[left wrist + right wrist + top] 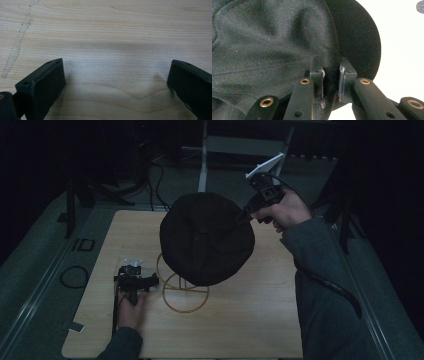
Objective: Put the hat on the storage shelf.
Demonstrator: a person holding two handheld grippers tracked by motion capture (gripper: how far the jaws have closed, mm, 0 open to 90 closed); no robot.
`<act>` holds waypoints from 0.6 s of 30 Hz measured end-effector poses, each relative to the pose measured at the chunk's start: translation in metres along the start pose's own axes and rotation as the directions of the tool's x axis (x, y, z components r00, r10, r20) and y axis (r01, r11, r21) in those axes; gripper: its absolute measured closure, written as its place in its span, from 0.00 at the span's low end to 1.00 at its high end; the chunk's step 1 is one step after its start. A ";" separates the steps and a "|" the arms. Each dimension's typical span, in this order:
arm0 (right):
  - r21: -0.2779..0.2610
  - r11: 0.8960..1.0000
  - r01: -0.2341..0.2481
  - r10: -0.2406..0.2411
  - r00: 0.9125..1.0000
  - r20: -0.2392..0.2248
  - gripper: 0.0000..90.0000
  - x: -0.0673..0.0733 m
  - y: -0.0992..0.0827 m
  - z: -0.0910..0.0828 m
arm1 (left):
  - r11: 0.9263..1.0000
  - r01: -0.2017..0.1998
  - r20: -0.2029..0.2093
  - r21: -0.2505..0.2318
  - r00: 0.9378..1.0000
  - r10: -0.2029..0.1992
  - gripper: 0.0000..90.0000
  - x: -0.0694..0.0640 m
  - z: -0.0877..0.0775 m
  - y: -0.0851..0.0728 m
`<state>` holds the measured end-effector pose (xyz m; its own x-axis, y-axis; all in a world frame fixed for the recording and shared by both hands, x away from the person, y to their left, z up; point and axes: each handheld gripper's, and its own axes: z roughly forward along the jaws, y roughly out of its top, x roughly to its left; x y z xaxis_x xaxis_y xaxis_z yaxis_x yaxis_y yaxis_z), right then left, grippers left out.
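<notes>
We see the tabletop (260, 320) with bare wood along its near and right edges, the widest free room toward the near right corner. A wire stand (184, 292) sits near the middle, toward the left edge. The dark cap (206, 237) hangs over that stand, raised above the tabletop's centre. The right hand-held gripper (246, 215) reaches in from the far right edge, its jaws clamped on the cap's rim (331, 82). The left hand-held gripper (134, 281) rests near the left edge, just beside the stand, jaws spread apart over bare wood, clear of the cap.
</notes>
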<state>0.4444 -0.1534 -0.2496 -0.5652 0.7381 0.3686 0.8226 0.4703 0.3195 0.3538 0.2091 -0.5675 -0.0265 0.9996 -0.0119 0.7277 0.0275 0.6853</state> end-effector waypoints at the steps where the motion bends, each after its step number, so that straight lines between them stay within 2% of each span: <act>1: 0.003 1.000 0.002 -0.002 1.000 -0.001 0.86 0.001 0.001 0.001 | 1.000 0.000 0.000 0.000 1.000 0.000 0.01 0.000 0.000 0.000; 11: 0.009 0.999 0.034 -0.034 0.998 -0.044 0.86 0.012 0.004 0.013 | 1.000 -0.002 0.000 0.001 1.000 0.002 0.01 0.000 0.000 0.000; 18: 0.026 0.998 0.061 -0.060 0.998 -0.035 0.86 0.023 0.007 0.020 | 1.000 -0.002 0.000 0.001 1.000 0.002 0.01 0.000 0.000 0.000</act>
<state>0.4383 -0.1239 -0.2562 -0.6154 0.6909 0.3794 0.7880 0.5267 0.3189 0.3538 0.2092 -0.5674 -0.0254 0.9996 -0.0102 0.7287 0.0254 0.6844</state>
